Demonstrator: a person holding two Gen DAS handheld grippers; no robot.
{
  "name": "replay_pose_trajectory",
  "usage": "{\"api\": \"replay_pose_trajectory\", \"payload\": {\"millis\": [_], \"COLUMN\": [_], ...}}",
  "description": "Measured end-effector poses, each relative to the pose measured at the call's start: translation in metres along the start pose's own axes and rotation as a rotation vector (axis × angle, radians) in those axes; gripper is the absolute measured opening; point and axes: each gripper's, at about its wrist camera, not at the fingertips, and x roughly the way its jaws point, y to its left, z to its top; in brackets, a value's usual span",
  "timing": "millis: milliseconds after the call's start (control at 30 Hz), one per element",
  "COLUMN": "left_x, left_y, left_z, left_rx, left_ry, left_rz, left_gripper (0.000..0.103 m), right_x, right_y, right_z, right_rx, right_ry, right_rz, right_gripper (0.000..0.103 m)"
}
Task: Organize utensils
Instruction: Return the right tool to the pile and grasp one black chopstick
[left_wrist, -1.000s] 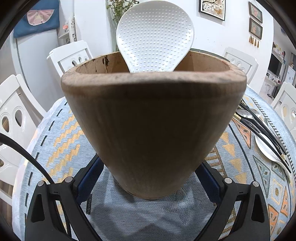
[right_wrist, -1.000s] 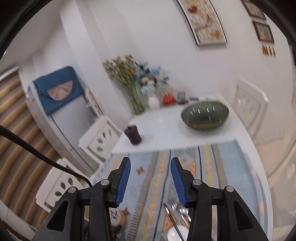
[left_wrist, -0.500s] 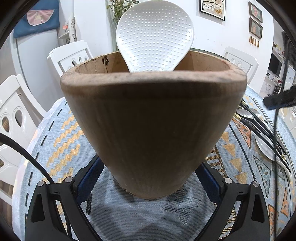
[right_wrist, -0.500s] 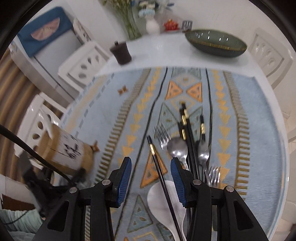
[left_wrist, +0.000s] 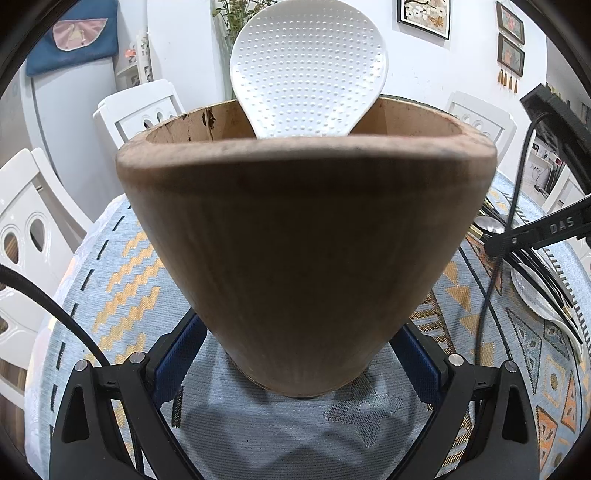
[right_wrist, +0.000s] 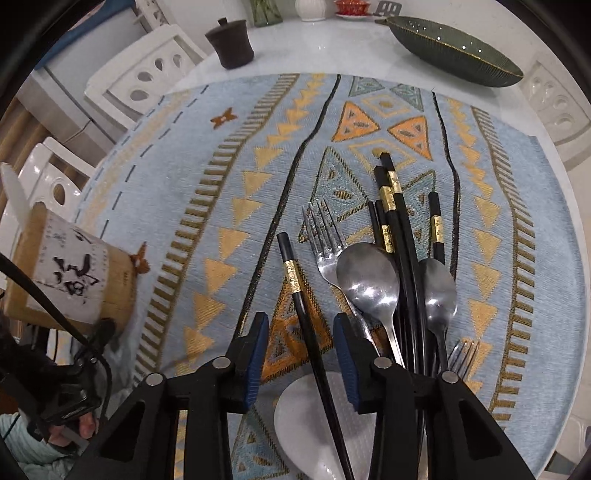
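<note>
one black chopstick (right_wrist: 306, 325) between the right gripper (right_wrist: 300, 345) fingers — untouched

Brown wooden holder (left_wrist: 303, 240) carries a white dimpled rice paddle (left_wrist: 308, 70). Beside the holder, the cloth (right_wrist: 207, 192) is pale blue with gold and orange triangles. Black chopsticks (right_wrist: 397, 221) have gold bands.

The rice paddle (left_wrist: 308, 70) handle is hidden inside the wooden utensil holder (left_wrist: 306, 251), behind which the left fingertips are concealed. Beside the holder, a white spoon (right_wrist: 310, 424) is cut off by the frame edge.
</note>
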Motion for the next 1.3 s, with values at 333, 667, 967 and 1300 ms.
{"api": "replay_pose_trajectory", "payload": {"millis": [333, 667, 967, 1300], "left_x": [0.001, 0.001, 0.001, 0.001], "left_y": [-0.001, -0.001, -0.001, -0.001], "left_z": [0.000, 0.000, 0.000, 0.000], "left_rx": [0.000, 0.000, 0.000, 0.000], "left_ry": [0.001, 0.001, 0.002, 0.002], "left_rz": [0.001, 0.001, 0.001, 0.001], "left_gripper": [0.099, 0.099, 0.099, 0.099], "right_x": [0.011, 0.012, 0.009, -0.023], "right_y": [0.003, -0.002, -0.002, -0.001], "right_z": [0.010, 0.010, 0.007, -0.002], "right_rx": [-0.006, -0.001, 0.005, 0.003], "right_ry": [-0.003, -0.011, -0.030, -0.104], "right_rz": [-0.018, -0.044, -0.044, -0.019], "right_gripper": [0.030, 0.012, 0.010, 0.009]}}
